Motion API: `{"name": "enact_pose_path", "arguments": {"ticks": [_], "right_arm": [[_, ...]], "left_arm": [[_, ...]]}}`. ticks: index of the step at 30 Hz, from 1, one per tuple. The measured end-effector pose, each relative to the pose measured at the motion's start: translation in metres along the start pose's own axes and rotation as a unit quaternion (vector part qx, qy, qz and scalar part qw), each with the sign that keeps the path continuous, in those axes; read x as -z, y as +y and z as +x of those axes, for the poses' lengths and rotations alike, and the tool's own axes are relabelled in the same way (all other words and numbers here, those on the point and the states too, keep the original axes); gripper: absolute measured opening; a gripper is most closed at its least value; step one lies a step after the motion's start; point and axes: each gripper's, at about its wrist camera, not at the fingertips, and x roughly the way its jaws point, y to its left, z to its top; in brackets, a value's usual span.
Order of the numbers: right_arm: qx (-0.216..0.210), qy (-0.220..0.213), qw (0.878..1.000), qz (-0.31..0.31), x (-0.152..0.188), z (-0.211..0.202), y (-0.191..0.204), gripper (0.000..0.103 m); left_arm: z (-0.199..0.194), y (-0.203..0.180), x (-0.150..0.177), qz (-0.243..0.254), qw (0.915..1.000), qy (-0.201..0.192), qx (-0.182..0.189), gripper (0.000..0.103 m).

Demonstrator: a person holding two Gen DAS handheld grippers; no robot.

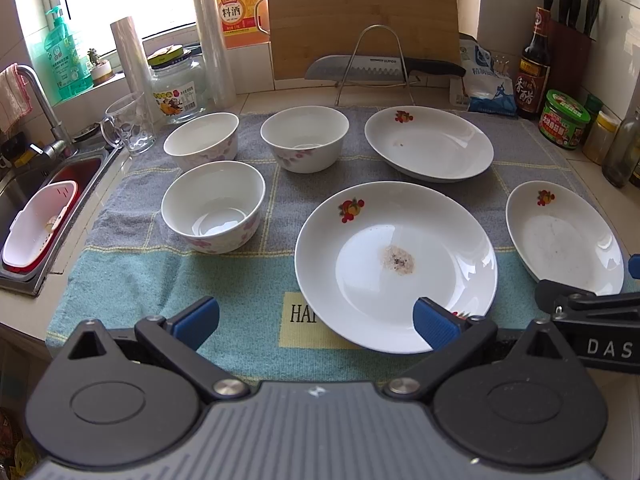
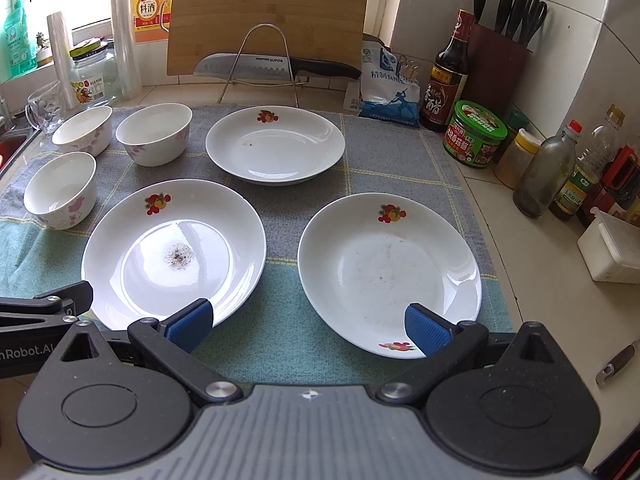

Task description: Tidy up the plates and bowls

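Observation:
Three white plates with fruit prints lie on a towel: a near-left plate [image 1: 396, 264] [image 2: 174, 252] with a crumb stain, a near-right plate [image 1: 564, 238] [image 2: 388, 272], and a far plate [image 1: 428, 142] [image 2: 275, 144]. Three white floral bowls stand at the left: near [image 1: 213, 206] [image 2: 60, 188], far left [image 1: 202, 140] [image 2: 83, 130], far middle [image 1: 305, 138] [image 2: 155, 133]. My left gripper [image 1: 316, 320] is open and empty, above the near edge of the near-left plate. My right gripper [image 2: 308, 326] is open and empty, between the two near plates.
A knife on a wire rack [image 2: 260, 66] and a cutting board [image 2: 268, 12] stand behind. Bottles and jars [image 2: 476, 134] line the right. A glass mug [image 1: 130, 124] and sink [image 1: 40, 204] are at left. A white box [image 2: 612, 250] sits far right.

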Motion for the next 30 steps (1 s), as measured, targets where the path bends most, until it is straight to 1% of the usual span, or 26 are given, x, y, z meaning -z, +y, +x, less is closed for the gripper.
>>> {"name": "enact_pose_path", "arguments": {"ticks": [30], "right_arm": [[0.001, -0.001, 1.0, -0.003, -0.0049, -0.0003, -0.0007, 0.103]], "left_arm": [[-0.0022, -0.0009, -0.0036, 0.001, 1.0, -0.003, -0.001, 0.102]]}}
